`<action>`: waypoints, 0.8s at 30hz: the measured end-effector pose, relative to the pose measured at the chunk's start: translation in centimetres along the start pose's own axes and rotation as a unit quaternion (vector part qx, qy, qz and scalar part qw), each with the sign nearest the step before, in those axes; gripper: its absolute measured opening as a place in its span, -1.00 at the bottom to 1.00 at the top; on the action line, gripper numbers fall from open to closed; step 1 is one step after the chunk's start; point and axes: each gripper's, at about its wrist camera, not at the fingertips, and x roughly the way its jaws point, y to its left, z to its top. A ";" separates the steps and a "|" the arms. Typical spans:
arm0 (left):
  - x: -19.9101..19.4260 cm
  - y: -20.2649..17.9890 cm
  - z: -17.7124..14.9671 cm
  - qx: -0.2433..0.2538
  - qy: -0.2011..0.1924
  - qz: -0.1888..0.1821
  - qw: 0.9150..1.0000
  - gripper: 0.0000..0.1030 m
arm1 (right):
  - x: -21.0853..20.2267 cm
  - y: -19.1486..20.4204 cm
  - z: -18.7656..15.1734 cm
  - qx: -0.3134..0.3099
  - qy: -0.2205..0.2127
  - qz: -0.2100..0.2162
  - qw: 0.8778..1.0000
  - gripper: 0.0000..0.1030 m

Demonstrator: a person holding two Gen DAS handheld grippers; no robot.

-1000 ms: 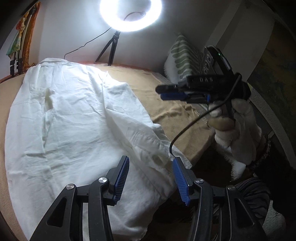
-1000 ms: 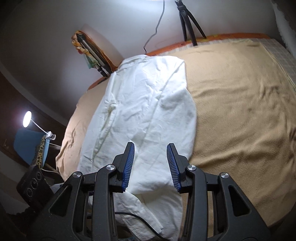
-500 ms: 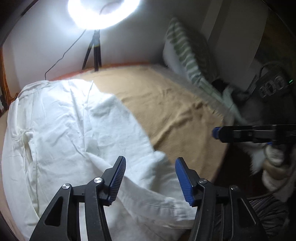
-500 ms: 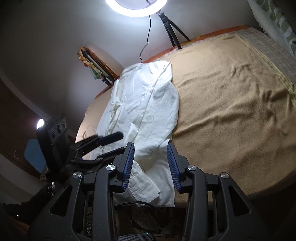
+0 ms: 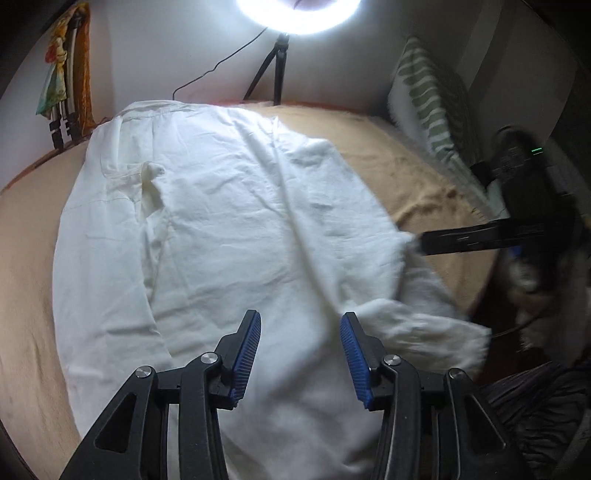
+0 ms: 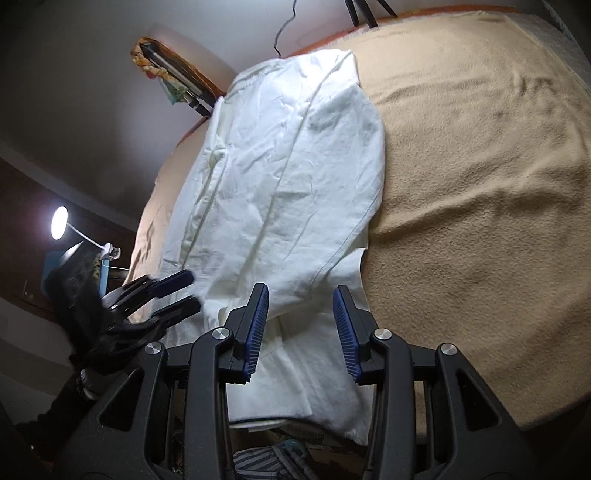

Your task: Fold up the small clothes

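A white shirt [image 5: 229,229] lies spread and wrinkled on the tan blanket [image 5: 413,173], collar end far, one sleeve [image 5: 424,328] folded across near the bed's edge. My left gripper [image 5: 301,321] hovers over the shirt's near part; its jaws are closing, and no cloth is pinched between the blue pads. In the right wrist view the same shirt [image 6: 288,177] runs away from my right gripper [image 6: 300,291], which stands open above the near hem with nothing gripped. The left gripper [image 6: 177,291] shows there at the shirt's left edge. The right gripper [image 5: 424,243], blurred, reaches the shirt's right edge.
A ring light [image 5: 299,14] on a tripod [image 5: 277,70] stands behind the bed. A green-striped pillow [image 5: 428,96] leans at the right. Colourful items [image 6: 166,77] hang on the wall, and a desk lamp [image 6: 59,225] glows far left. The bed's edge [image 6: 535,417] drops off close by.
Both grippers swung back over the shirt's near end and came lower. The left jaws stand narrower than before. The right gripper now reaches the shirt's right edge.
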 end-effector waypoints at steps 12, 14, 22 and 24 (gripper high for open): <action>3.2 -3.2 0.2 -0.028 0.036 -0.037 0.998 0.01 | 1.8 -0.2 2.5 0.006 -0.029 -0.042 0.999 -0.87; 3.9 -2.3 -0.3 -0.052 0.047 -0.052 0.996 -0.48 | 0.9 0.8 2.6 -0.016 -0.042 -0.054 0.998 -0.92; 2.8 -1.8 -0.9 -0.041 0.035 -0.036 0.998 -0.49 | -2.7 3.8 3.1 -0.076 -0.091 -0.141 0.983 -0.93; 2.0 -1.5 -1.1 -0.039 0.025 -0.024 0.999 -0.44 | -2.2 3.2 3.3 -0.067 -0.084 -0.152 0.983 -0.93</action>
